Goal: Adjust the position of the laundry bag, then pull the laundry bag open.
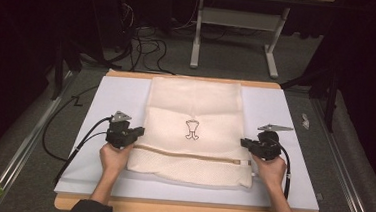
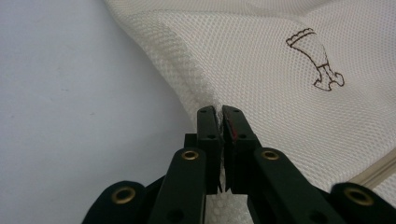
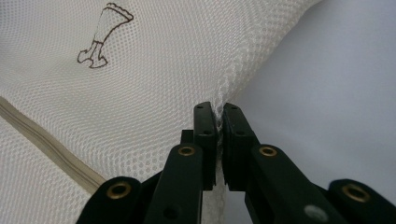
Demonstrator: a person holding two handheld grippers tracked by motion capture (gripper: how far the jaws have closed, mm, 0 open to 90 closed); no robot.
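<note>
Hand-held grippers point(image 1: 139, 131) point(image 1: 244, 142) — mesh bag point(image 1: 194, 106) lengthwise away, seemingly.

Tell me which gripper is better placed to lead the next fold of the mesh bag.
Neither clearly: the left gripper and right gripper are each shut on a side edge of the mesh bag, level with each other above the zipper. Probably both move together.

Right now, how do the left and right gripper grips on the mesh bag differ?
The left gripper pinches the left side edge of the mesh bag; the right gripper pinches the right side edge. The drawn logo lies between them. Shared: both are shut on the bag's mesh just above the zipper.
</note>
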